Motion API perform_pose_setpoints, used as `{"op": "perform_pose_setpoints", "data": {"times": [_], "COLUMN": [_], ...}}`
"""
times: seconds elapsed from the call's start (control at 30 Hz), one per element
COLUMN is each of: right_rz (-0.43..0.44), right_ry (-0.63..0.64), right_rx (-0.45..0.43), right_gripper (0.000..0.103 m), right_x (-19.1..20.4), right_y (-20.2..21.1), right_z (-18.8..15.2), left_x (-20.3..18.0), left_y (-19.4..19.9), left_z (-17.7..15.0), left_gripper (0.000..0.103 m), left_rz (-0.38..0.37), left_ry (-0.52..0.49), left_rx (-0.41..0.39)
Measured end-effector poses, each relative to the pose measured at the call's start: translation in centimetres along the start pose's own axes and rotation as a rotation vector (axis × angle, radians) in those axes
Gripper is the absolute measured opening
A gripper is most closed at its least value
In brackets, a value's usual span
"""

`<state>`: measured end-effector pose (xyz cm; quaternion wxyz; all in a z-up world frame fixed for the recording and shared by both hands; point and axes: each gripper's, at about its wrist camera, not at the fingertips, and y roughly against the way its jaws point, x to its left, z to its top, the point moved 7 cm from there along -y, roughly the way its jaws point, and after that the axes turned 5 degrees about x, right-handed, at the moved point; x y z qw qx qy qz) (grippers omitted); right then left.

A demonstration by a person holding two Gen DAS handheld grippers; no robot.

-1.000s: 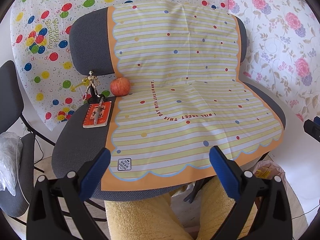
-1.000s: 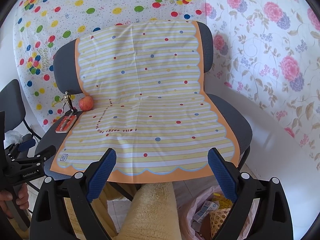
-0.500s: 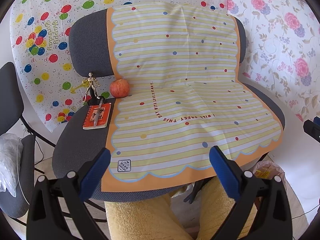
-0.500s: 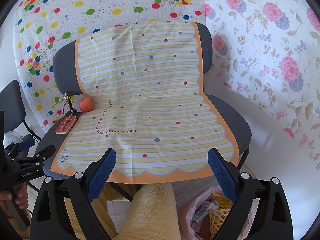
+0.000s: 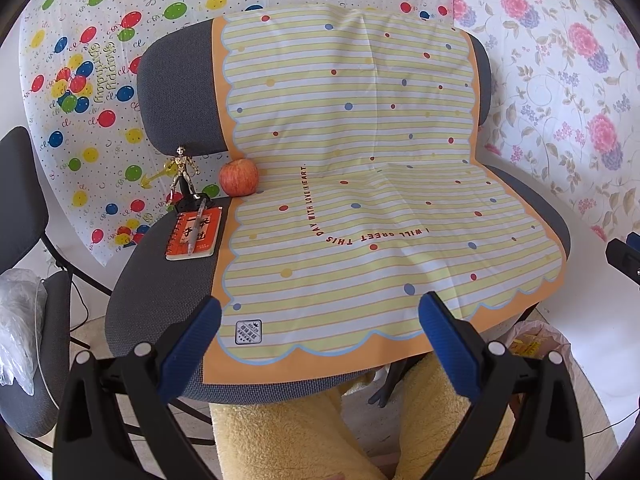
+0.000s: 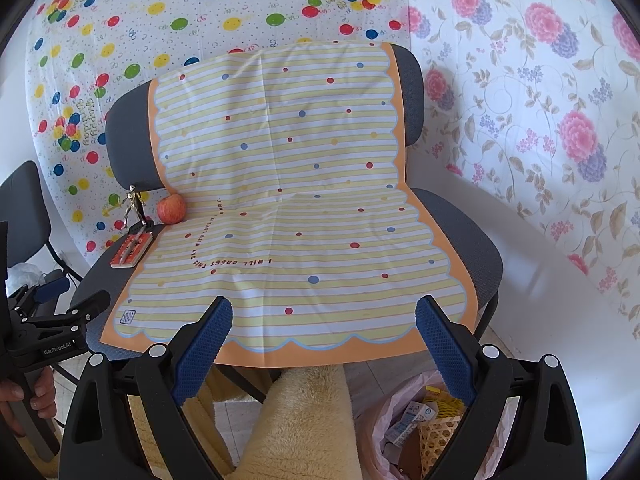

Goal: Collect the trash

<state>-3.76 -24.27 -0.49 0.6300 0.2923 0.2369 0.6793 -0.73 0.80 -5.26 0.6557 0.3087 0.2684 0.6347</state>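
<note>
A grey office chair [image 5: 160, 304] [image 6: 468, 240] is draped with a yellow-striped, orange-edged plastic sheet [image 5: 360, 184] [image 6: 288, 216]. At its back left lie a red apple [image 5: 238, 177] [image 6: 171, 209], a small gold figurine [image 5: 182, 172] [image 6: 134, 204] and an orange notebook [image 5: 195, 233] [image 6: 132, 250] with a pen on it. A pink-lined trash bag [image 6: 412, 424] [image 5: 536, 340] with wrappers stands on the floor at the chair's front right. My left gripper [image 5: 320, 336] and right gripper [image 6: 322, 340] are both open and empty, in front of the chair's front edge.
A second dark chair [image 5: 24, 200] with a clear plastic bag [image 5: 20, 320] stands at the left. Balloon-print [image 5: 100, 60] and floral [image 6: 540, 100] sheets cover the wall behind. Yellow fleece-clad legs [image 6: 304, 420] are below the grippers. The left gripper's body [image 6: 44, 332] shows at the right wrist view's left edge.
Both grippers have drifted slightly; the chair and its objects sit a little lower in the left view. Nothing was grasped or released.
</note>
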Motion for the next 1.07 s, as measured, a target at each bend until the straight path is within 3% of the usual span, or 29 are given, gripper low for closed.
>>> {"op": "perform_pose_setpoints", "data": {"times": [0.57, 0.73, 0.9, 1.07], "right_rz": [0.001, -0.005, -0.031, -0.032], "right_ry": [-0.004, -0.018, 0.01, 0.019], "right_rx": [0.002, 0.012, 0.042, 0.082], "right_gripper": [0.092, 0.092, 0.093, 0.093], "right_x": [-0.3, -0.8, -1.7, -4.9], "right_y": [0.0, -0.8, -4.7, -12.7], "right_z": [-0.1, -0.3, 0.2, 3.4], "left_x": [-0.4, -1.2, -1.8, -0.9], "left_y": [-0.2, -0.5, -2.6, -5.6], "left_z": [-0.1, 0.1, 0.5, 0.5], "left_gripper": [0.096, 0.096, 0.096, 0.096], "left_rz": [-0.001, -0.047, -0.039, -0.034], "left_ry": [-0.017, -0.037, -0.057, -0.016], "left_rx": [0.011, -0.024, 0.017, 0.077]}}
